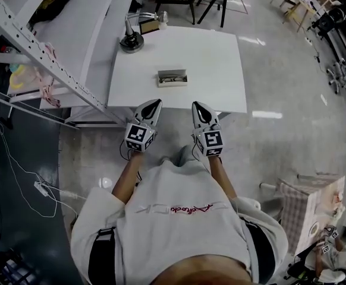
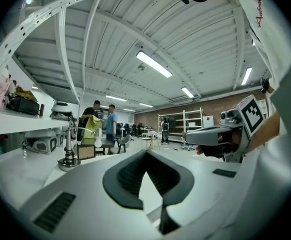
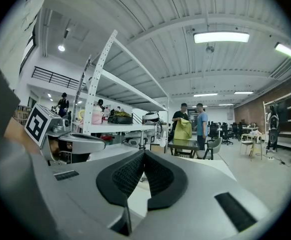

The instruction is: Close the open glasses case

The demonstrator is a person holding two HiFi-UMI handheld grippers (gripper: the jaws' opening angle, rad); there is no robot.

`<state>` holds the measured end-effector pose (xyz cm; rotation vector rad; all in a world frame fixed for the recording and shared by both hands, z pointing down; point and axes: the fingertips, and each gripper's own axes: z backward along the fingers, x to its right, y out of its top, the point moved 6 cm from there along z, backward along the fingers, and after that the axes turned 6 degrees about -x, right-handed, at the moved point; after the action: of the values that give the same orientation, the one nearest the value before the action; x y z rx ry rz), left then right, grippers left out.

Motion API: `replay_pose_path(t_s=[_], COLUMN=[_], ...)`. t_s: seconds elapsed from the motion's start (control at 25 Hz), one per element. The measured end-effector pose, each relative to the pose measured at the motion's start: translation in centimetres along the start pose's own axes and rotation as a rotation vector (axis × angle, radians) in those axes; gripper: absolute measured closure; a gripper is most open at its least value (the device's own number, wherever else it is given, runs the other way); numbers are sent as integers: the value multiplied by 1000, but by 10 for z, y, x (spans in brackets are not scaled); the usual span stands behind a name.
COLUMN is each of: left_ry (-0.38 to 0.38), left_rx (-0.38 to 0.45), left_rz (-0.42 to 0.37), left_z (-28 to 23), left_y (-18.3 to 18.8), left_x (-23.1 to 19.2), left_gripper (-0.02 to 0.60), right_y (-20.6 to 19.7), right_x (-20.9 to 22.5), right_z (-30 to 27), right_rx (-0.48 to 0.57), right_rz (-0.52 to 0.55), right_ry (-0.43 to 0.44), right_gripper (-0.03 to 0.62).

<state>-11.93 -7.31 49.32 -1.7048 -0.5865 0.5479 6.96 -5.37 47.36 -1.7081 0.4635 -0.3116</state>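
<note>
The open glasses case (image 1: 172,78) lies flat on the white table (image 1: 211,64), roughly midway between its left and right edges and a little nearer the near edge than the far one. Its lid is folded back; what lies inside is too small to make out. At the far left corner of the table stands a desk lamp (image 1: 131,39) with a round dark base, and just right of it a small framed card (image 1: 150,26).

The person stands at the near edge of the table, holding both tools level and side by side. The left gripper (image 1: 156,103) has its fingers together at the tips with nothing between them (its own view shows only the table top beyond). The right gripper (image 1: 195,105) is likewise closed and empty. Both tips reach just over the near edge of the table, well apart from the case, which sits far of the gap between them. A white shelf rack (image 1: 36,55) runs along the left side.
</note>
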Motion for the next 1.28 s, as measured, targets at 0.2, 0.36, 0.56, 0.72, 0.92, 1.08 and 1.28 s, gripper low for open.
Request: replay_pose_path(t_s=[0.2,0.36,0.56,0.72,0.92,1.08,1.28], left_ry=[-1,15,37,53,92,124,178], left_rx=[-19,-32,-33,-36,-35,-34,-43], left_rz=[13,24,37,38,40,32,42], left_z=[-12,-26,-53,-79,-104,-120,-132], left_y=[-8,-12,-9,-1,10,19,21], left_x=[-3,-14,-31,-43,-65,-78,-93], left_gripper=[563,563,563,563,563,563,563], right_y=[-6,-8,-8,-5,7,15,23], right_x=[10,18,38,61,85,102,118], right_z=[-11,-30,-58,-81,-112,-134,-154], right_rx=[-13,-19,-25,-29,-22,-10,2], right_rz=[-12,-12,-7,-9,0,6,13], right_ry=[4,24,54,71,97,122,153], right_gripper=[571,571,571,571,571,571,571])
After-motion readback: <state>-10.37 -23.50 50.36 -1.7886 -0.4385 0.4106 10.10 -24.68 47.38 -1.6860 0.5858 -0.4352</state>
